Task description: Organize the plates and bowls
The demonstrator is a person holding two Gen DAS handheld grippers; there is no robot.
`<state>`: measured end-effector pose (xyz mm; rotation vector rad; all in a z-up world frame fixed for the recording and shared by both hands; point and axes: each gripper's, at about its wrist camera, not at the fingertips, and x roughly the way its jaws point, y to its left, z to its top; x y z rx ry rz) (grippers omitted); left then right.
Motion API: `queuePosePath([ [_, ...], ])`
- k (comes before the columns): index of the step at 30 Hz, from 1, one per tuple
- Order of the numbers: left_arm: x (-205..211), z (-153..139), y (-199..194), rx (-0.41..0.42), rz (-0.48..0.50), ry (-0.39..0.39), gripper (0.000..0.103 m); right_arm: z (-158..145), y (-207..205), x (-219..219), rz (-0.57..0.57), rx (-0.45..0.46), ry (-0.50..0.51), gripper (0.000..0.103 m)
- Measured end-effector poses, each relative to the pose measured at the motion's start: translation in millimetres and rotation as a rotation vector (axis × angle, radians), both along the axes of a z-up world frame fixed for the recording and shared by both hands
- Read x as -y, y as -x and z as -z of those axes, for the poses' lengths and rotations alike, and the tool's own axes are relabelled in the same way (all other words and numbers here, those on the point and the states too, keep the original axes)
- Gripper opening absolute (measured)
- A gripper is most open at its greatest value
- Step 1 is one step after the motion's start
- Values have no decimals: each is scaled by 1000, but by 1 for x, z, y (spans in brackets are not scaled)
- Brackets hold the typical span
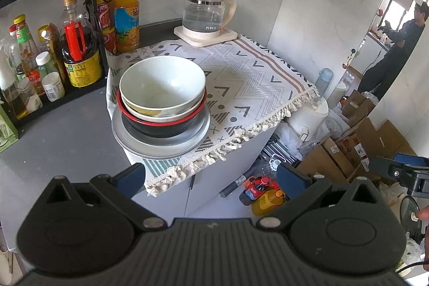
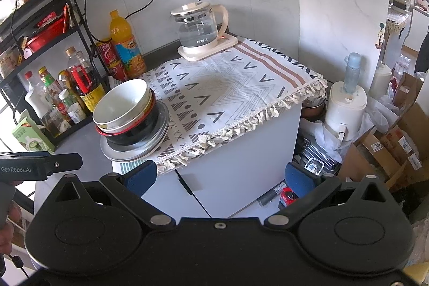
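Observation:
A stack stands on the near left corner of the patterned cloth [image 1: 257,77]: a white bowl [image 1: 161,83] on top, nested in a black bowl with a red rim [image 1: 161,126], on a grey plate [image 1: 161,145]. The same stack shows in the right wrist view, white bowl [image 2: 120,102], black bowl [image 2: 131,136], plate [image 2: 134,152]. My left gripper [image 1: 211,178] is open and empty, just in front of the stack. My right gripper [image 2: 219,176] is open and empty, in front of the cabinet and right of the stack. The right gripper also shows at the left wrist view's right edge [image 1: 402,170].
A glass kettle [image 1: 205,14] on its base stands at the cloth's back. A rack of sauce bottles [image 1: 53,55] and an orange drink bottle [image 1: 126,10] stand left. Boxes [image 1: 356,146], bottles and a white appliance [image 2: 346,109] crowd the floor right of the cabinet.

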<state>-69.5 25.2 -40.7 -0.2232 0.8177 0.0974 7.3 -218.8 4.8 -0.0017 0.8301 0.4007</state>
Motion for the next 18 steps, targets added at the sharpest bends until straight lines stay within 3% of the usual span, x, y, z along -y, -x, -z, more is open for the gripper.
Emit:
queuePosePath([
  [18, 15, -2, -16, -15, -1, -9, 103, 3, -12, 8, 0, -2, 5, 103],
])
